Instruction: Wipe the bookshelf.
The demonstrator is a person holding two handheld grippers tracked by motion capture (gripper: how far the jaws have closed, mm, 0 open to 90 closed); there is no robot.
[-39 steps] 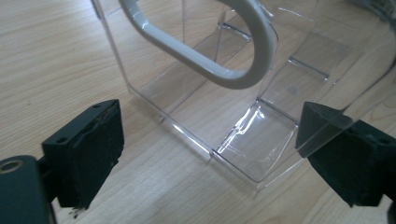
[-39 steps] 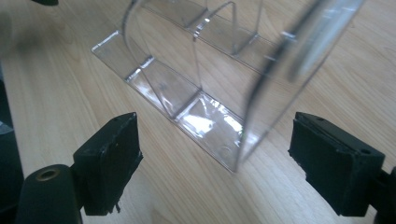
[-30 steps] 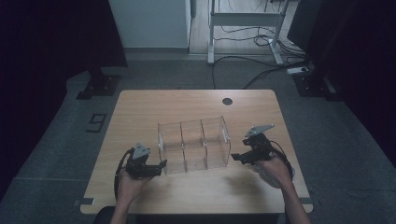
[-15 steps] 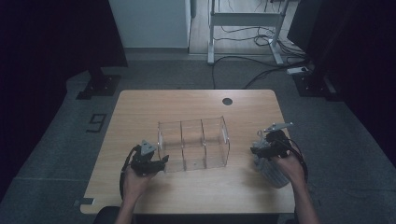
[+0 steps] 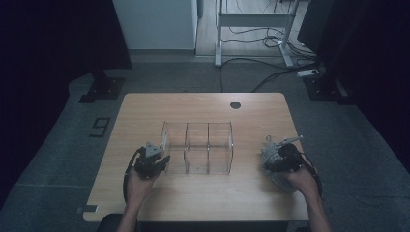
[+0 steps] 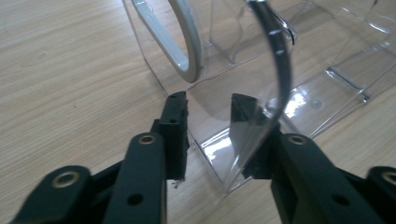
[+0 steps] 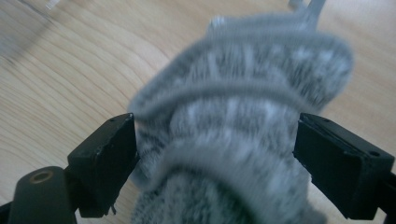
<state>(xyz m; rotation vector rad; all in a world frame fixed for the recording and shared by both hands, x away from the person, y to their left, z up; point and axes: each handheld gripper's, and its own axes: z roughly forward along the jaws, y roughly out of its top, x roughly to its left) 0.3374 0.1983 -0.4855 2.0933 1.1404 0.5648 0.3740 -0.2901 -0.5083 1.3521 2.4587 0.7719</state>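
A clear plastic box (image 5: 198, 150) with three compartments stands mid-table. My left gripper (image 5: 162, 159) is at its left end. In the left gripper view the jaws (image 6: 212, 105) straddle the box's clear end wall (image 6: 210, 116) below a white-rimmed handle opening (image 6: 187, 46). They have just been closing, and a gap still shows beside the wall. At the right a grey fuzzy rolled cloth (image 5: 283, 182) lies on the table. My right gripper (image 5: 276, 157) is over it, its jaws (image 7: 217, 140) wide apart on either side of the cloth (image 7: 243, 93).
The wooden table (image 5: 193, 106) has a round cable hole (image 5: 235, 104) at the back. Beyond the table, cables (image 5: 261, 72) trail across the floor among desk legs (image 5: 218, 38).
My right hand has come down and toward the near right edge, onto the grey cloth. The left gripper stays at the box's left end.
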